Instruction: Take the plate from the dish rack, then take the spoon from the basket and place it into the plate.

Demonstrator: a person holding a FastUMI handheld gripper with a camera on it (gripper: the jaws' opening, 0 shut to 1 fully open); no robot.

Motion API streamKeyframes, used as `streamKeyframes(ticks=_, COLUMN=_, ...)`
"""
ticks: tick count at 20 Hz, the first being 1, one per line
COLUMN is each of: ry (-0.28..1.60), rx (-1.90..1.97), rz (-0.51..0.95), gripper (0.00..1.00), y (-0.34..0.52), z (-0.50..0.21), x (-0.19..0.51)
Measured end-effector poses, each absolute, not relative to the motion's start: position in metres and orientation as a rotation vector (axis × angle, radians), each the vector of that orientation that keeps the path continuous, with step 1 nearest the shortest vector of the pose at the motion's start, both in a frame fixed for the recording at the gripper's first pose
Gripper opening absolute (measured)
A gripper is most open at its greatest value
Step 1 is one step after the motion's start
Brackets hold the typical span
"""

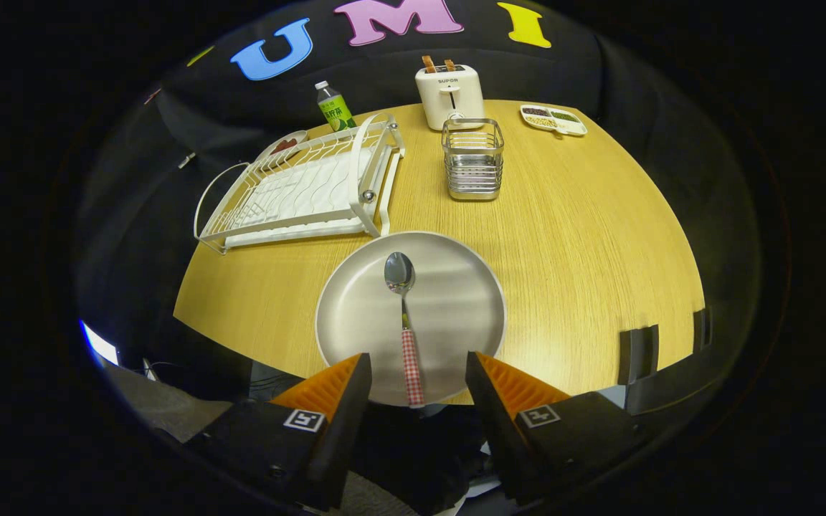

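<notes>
Hand-held gripper [418, 373]: fingers standing spread, gripping nothing, flanking the checked handle end of the spoon [405, 315].
Spoon: lying in the plate [456, 315], bowl pointing away, handle tip reaching the near rim.
Plate: sitting on the counter [585, 236] just ahead of the fingers.
Step in hand, by judgement: placement looking complete; backing straight off, jaws kept wide, avoiding nudging the handle.
Dish rack [305, 190]: standing beyond, left, holding no plate.
Basket [472, 159]: standing beyond, right of the rack.
</notes>
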State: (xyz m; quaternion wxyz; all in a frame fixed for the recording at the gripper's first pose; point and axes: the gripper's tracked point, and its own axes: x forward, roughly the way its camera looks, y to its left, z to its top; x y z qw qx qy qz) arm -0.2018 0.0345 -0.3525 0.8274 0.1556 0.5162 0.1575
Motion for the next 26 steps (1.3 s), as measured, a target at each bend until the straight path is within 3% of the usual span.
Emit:
streamKeyframes(ticks=5, ry=1.088, rx=0.326, rz=0.347, gripper=0.97, y=0.038, z=-0.348, x=-0.205)
streamKeyframes(ticks=11, ry=1.003, rx=0.339, rz=0.325, gripper=1.00, y=0.034, z=-0.318, x=-0.184)
streamKeyframes(ticks=20, ry=0.604, rx=0.292, rz=0.242, gripper=0.99, y=-0.013, z=-0.166, x=-0.077)
streamKeyframes(ticks=26, ry=0.352, rx=0.306, rz=0.158, gripper=0.99, y=-0.059, z=-0.054, x=-0.044)
